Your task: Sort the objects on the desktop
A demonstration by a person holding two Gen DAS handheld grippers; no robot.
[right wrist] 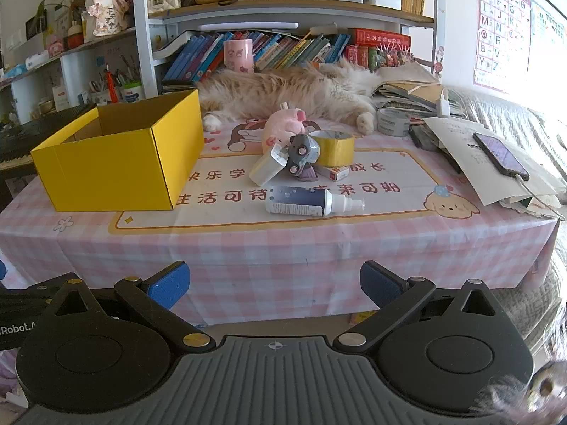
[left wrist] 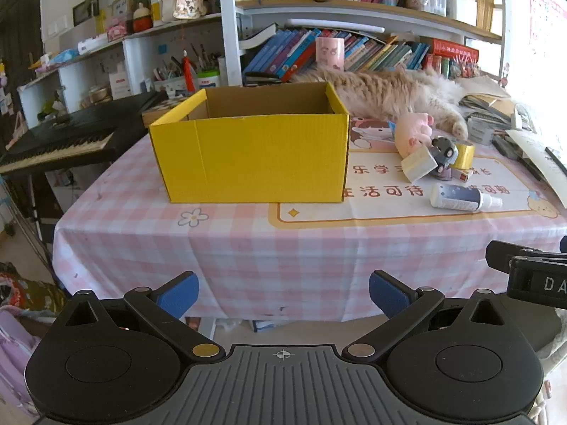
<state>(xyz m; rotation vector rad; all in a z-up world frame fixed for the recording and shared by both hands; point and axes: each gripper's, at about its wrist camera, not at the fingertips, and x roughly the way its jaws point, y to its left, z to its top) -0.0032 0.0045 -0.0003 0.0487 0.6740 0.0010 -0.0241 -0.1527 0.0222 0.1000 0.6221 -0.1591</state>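
Both grippers, left gripper (left wrist: pixel 283 295) and right gripper (right wrist: pixel 274 285), spread, empty, off the table's (right wrist: pixel 248 251) near edge. Best start: spray bottle (right wrist: pixel 312 202) lying nearest, pinched mid-body, carried to yellow box (right wrist: pixel 117 163).

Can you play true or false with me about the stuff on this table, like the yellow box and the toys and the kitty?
1. The yellow box has nothing in it that we can see. True.
2. The spray bottle stands upright. False: it lies on its side.
3. A fluffy cat lies behind the toys. True.
4. The right gripper holds the pink plush pig. False: its fingers are open with nothing between them, and the pig sits on the table.
5. The yellow tape roll is inside the box. False: it sits on the table beside the toy pile.
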